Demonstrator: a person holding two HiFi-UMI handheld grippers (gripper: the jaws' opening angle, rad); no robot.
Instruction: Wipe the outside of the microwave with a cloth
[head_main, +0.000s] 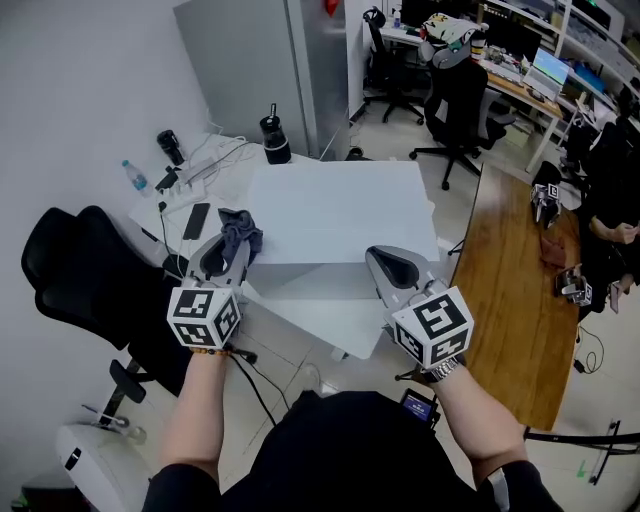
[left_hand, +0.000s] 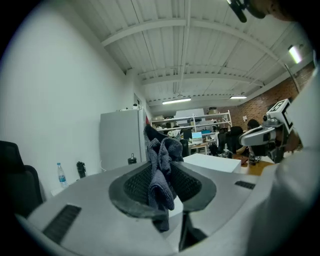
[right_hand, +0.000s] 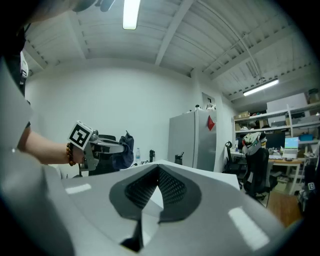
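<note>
Head view: white box-shaped microwave (head_main: 340, 210) sits on a white desk (head_main: 230, 165), a brown wooden table (head_main: 520, 300) to its right and a black office chair (head_main: 80, 280) to its left. Left gripper (head_main: 232, 242) is at the microwave's near left corner, jaws clamped on a bunched dark grey-blue cloth (head_main: 240, 230). The cloth overlaps the top's left edge; contact with the surface can't be made out from here. Right gripper (head_main: 385, 262) is over the near edge, right of centre, pointing across the top. On the desk behind are a black tumbler (head_main: 275, 140), a water bottle (head_main: 135, 177) and a phone (head_main: 196, 220). Left gripper view: the cloth is pinched between the two dark pads at a middling gap, folds standing up above the jaws and a tail hanging below. The microwave top shows beyond it to the right, and the right gripper is further right again. Right gripper view: the jaw tips meet with nothing between them, and white surface shows through the gap lower down. The left gripper with its cloth is well apart at the left, and a grey refrigerator (right_hand: 195, 140) stands behind.
</note>
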